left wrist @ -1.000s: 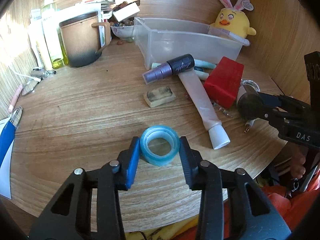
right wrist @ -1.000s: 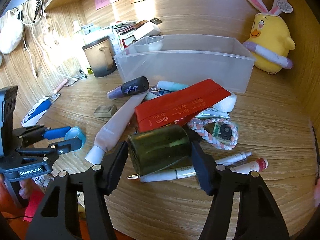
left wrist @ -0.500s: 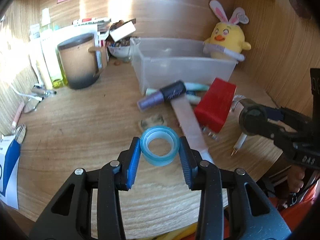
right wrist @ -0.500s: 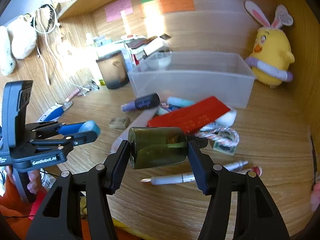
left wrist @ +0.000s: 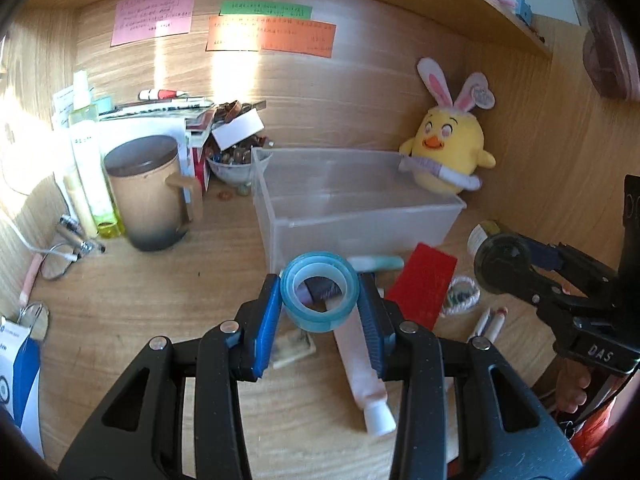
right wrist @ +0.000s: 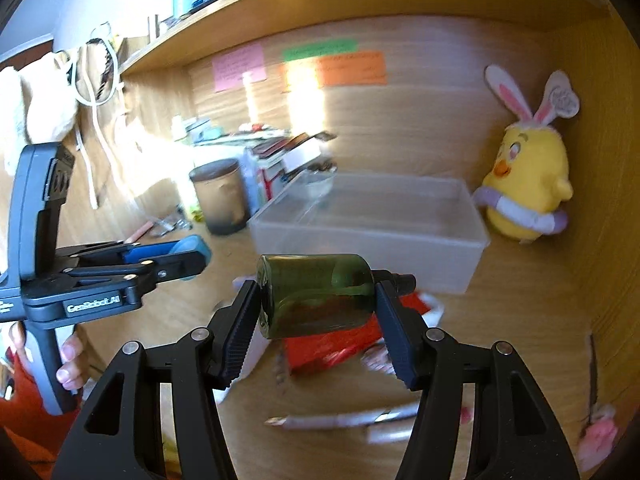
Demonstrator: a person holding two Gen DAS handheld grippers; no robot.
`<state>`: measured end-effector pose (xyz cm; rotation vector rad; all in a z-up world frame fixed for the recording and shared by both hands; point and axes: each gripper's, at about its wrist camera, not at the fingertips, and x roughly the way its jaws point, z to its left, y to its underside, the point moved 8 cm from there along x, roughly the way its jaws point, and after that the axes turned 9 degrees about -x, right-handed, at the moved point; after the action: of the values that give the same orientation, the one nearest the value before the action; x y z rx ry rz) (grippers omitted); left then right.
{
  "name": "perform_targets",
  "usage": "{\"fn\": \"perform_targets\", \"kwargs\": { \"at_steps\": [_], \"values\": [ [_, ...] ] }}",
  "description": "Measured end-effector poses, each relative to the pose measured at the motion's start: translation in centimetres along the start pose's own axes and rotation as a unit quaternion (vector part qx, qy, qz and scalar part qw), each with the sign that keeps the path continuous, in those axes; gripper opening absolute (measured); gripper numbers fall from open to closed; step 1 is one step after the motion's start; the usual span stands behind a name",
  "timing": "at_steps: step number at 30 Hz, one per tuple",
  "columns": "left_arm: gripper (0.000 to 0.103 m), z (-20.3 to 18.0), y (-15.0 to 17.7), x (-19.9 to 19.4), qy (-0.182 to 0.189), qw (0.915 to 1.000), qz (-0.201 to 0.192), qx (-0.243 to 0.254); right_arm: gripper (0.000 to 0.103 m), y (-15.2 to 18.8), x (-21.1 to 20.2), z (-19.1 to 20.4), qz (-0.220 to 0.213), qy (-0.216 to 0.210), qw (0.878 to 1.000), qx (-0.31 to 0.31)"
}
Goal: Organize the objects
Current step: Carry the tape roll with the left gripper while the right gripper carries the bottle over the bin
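We note: tape roll (left wrist: pixel 319 297) translucent light blue. Bottle (right wrist: pixel 316 295) dark green. Storage bin (left wrist: pixel 360 220) clear, frosted. Plush chick (left wrist: pixel 448 148) yellow, pink-white rabbit ears. Box (left wrist: pixel 424 284) red. Sticky notes (left wrist: pixel 154 14) pink, green, orange. Desk (left wrist: pixel 132 304) light wood grain.

"GenRobot.AI" on left gripper (right wrist: pixel 192 258); "DAS" on right gripper (left wrist: pixel 504 268)

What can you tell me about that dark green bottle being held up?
The dark green bottle looks like translucent plastic or glass, short and round, with a black cap at one end. It lies on its side, clamped across its length by the right gripper, clear of the desk. From the left view a pale label shows beside it.
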<state>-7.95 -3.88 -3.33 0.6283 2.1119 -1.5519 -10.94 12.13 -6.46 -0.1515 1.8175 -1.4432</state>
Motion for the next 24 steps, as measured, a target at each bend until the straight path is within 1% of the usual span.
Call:
{"fn": "perform_targets", "kwargs": {
  "at_steps": [7,12,18,24],
  "values": [
    [0.038,-0.5,-2.0,2.0,0.0,1.0,0.001,0.007,0.055,-2.1,1.1,-3.3,-0.007,0.037,0.999,-0.003],
    [0.038,-0.8,-3.8,3.6,-0.002,1.0,0.002,0.007,0.055,-3.4,2.7,-5.1,0.0,0.05,0.999,-0.011],
    [0.038,-1.0,-5.4,6.3,-0.002,0.9996,0.026,0.007,0.055,-4.6,5.7,-7.2,0.026,0.046,0.999,-0.008],
    [0.038,-1.3,-6.7,9.2,0.001,0.9984,0.056,0.007,0.055,-4.9,8.4,-8.8,0.057,0.055,0.997,-0.014]
  ]
}}
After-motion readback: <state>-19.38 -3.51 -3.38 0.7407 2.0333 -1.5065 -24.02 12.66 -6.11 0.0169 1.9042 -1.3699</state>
